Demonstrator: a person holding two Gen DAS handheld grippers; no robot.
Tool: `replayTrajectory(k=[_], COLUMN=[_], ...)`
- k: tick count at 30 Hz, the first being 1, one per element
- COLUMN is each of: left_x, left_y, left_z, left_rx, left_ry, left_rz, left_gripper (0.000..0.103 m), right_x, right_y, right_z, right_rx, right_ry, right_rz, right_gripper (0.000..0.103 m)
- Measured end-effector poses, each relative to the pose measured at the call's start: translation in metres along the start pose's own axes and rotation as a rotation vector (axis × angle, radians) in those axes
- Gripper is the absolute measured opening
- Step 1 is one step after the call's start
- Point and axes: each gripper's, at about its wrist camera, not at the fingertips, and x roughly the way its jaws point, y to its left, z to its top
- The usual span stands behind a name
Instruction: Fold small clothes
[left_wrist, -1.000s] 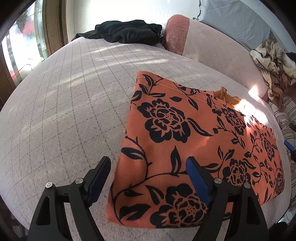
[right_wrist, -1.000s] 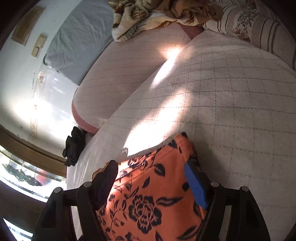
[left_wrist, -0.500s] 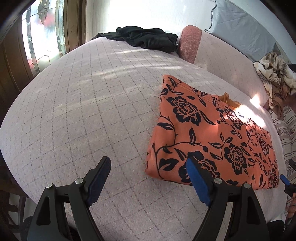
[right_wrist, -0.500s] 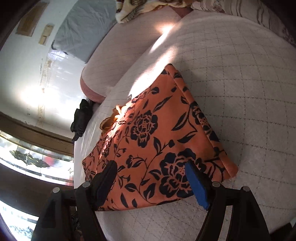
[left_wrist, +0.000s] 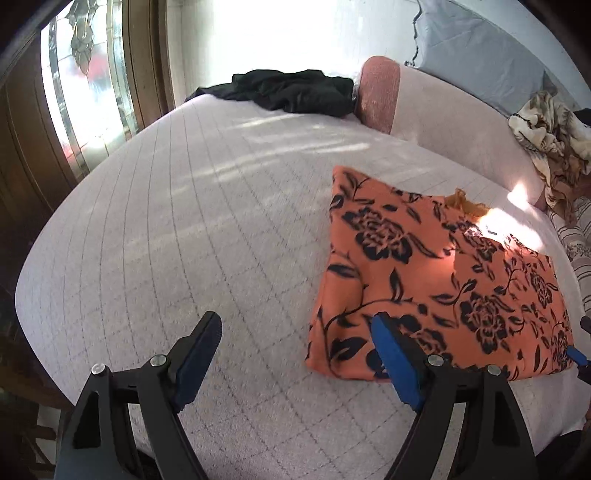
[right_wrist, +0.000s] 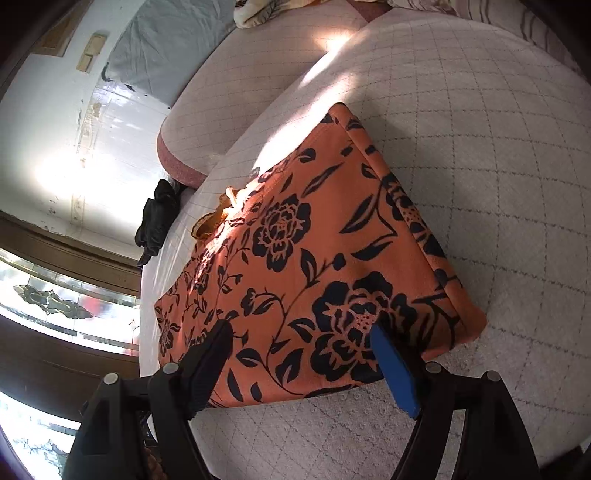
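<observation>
Quilted bed (left_wrist: 192, 229) fills my view. Folded orange floral garment (left_wrist: 439, 280) lies flat on it, right of centre. Black clothing (left_wrist: 291, 92) heaped at far end, possibly trousers. My left gripper (left_wrist: 295, 345) and right gripper (right_wrist: 301, 349) both hang wide apart, empty, above garment's near edge.

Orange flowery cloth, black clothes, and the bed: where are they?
orange flowery cloth (right_wrist: 295, 258), right wrist view, its top middle.
black clothes (left_wrist: 291, 90), left wrist view, the heap's middle.
bed (left_wrist: 166, 229), left wrist view, bare quilted cover.
</observation>
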Motion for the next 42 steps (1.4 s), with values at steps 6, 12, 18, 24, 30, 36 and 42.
replayTrajectory(k=[6, 12, 18, 24, 30, 36, 42], left_x=[0.015, 0.059, 0.08, 0.075, 0.049, 0.018, 0.008], left_y=[-0.036, -0.076, -0.085, -0.08, -0.072, -0.074, -0.078], left_z=[0.028, 0.024, 0.016, 0.021, 0.019, 0.017, 0.013], left_rx=[0.03, 0.1, 0.143, 0.118, 0.06, 0.067, 0.081], left_ry=[0.0, 0.069, 0.077, 0.103, 0.093, 0.051, 0.048], left_rz=[-0.066, -0.068, 0.002, -0.014, -0.048, -0.066, -0.067], left_gripper=[0.084, 0.084, 0.087, 0.087, 0.087, 0.087, 0.087], right_x=[0.022, 0.081, 0.105, 0.068, 0.02, 0.011, 0.006], right_y=[0.03, 0.004, -0.021, 0.007, 0.038, 0.0, -0.032], right_z=[0.05, 0.132, 0.183, 0.144, 0.019, -0.071, -0.061], right_rx=[-0.064, 0.072, 0.154, 0.056, -0.019, 0.127, 0.248], right_ry=[0.02, 0.094, 0.004, -0.084, 0.01, 0.061, 0.001], right_rz=[0.037, 0.04, 0.035, 0.003, 0.133, 0.13, 0.104], right_gripper=[0.08, 0.08, 0.08, 0.08, 0.08, 0.08, 0.08])
